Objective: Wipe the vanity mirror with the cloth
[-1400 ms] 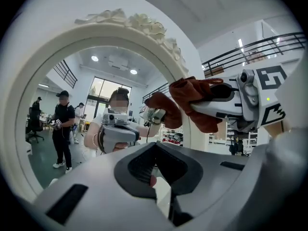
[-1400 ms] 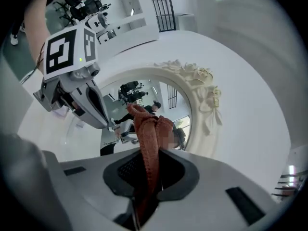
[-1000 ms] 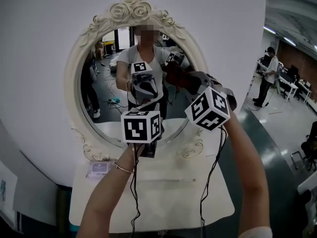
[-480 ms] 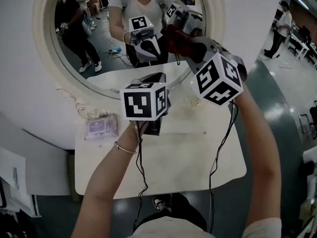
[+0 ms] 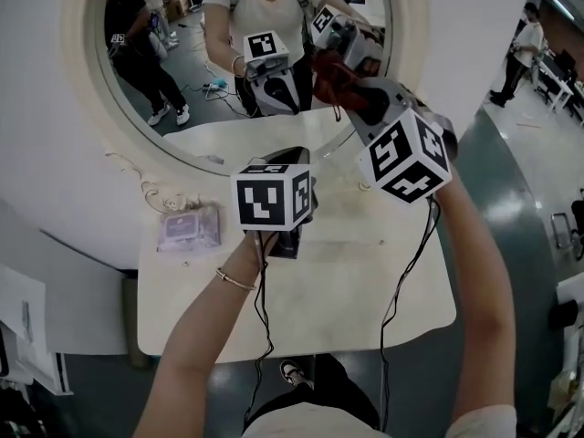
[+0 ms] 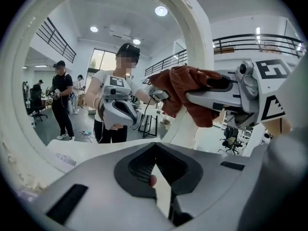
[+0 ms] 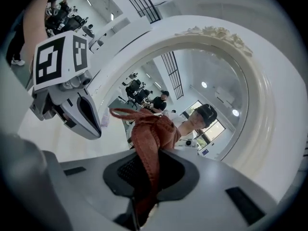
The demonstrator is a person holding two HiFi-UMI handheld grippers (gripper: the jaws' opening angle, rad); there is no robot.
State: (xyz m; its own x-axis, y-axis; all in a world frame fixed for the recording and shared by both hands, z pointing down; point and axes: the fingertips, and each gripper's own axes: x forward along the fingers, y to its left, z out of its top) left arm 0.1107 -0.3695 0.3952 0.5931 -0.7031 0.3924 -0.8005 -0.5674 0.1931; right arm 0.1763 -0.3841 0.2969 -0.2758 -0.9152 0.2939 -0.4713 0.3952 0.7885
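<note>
An oval vanity mirror in an ornate white frame (image 5: 78, 80) stands at the back of the table, and its top is cut off in the head view. My right gripper (image 5: 351, 94) is shut on a reddish-brown cloth (image 5: 336, 73), which it holds up at the glass near the mirror's lower right. The bunched cloth (image 7: 151, 138) hangs out of my right gripper's (image 7: 144, 186) jaws. My left gripper (image 5: 290, 158) sits lower and to the left, in front of the mirror's bottom edge. Its jaws (image 6: 155, 177) are shut with nothing in them. The left gripper view also shows the cloth (image 6: 185, 93).
The mirror stands on a white table (image 5: 319, 308). A small clear packet (image 5: 187, 229) lies by the frame's lower left. Cables hang from both grippers over the table. A person (image 5: 525, 44) stands far off at the right, and others appear in the mirror's reflection.
The head view has tilted down, so the mirror's carved top is out of frame. Both grippers keep about the same places before the glass, and the cloth stays in the right one.
</note>
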